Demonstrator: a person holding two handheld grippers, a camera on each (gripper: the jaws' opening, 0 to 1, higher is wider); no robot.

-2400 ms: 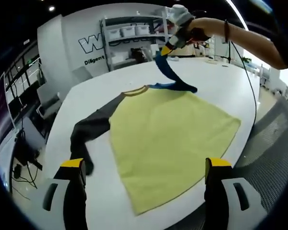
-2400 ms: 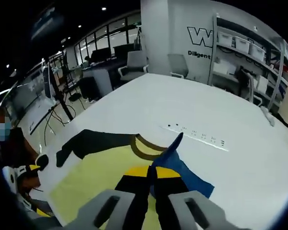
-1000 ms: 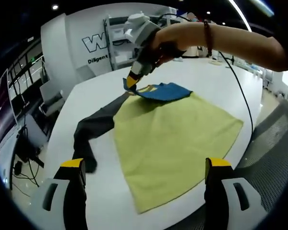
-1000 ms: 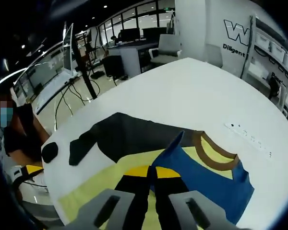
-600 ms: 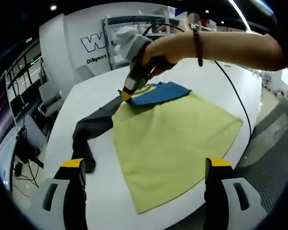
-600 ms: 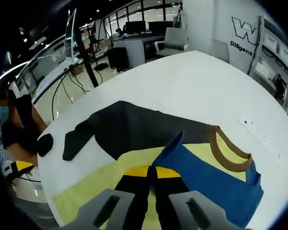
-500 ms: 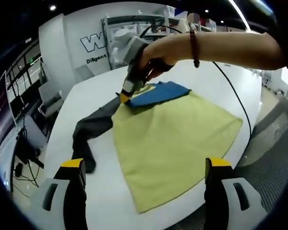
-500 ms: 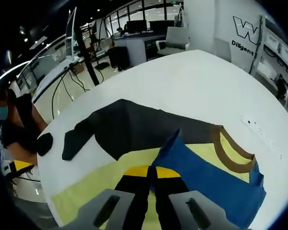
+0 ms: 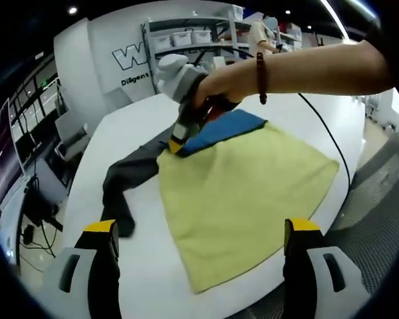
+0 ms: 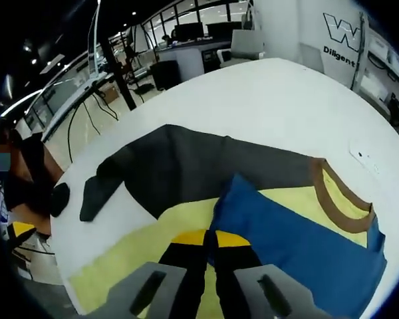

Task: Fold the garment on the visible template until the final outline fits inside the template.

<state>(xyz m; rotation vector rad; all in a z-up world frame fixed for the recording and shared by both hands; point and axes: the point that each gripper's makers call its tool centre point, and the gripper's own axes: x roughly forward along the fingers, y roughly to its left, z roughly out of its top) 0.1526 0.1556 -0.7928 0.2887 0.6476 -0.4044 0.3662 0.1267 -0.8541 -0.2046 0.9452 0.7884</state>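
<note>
The right tongs (image 10: 211, 240), clamped on the blue sleeve (image 10: 299, 232), have carried it down across the yellow shirt (image 9: 239, 193) spread on the white surface (image 9: 133, 119); first fold nearly laid. Left tongs (image 9: 199, 229) hover wide, empty.

A big white table (image 9: 139, 266) is seen with a black cable (image 9: 332, 149) trailed across its far side. Behind it, a wall with a large "W" logo (image 9: 128, 56) and shelving (image 9: 186, 40) stacked with white bins can be made out. Office chairs (image 10: 247, 44) and desks are spotted further back.
</note>
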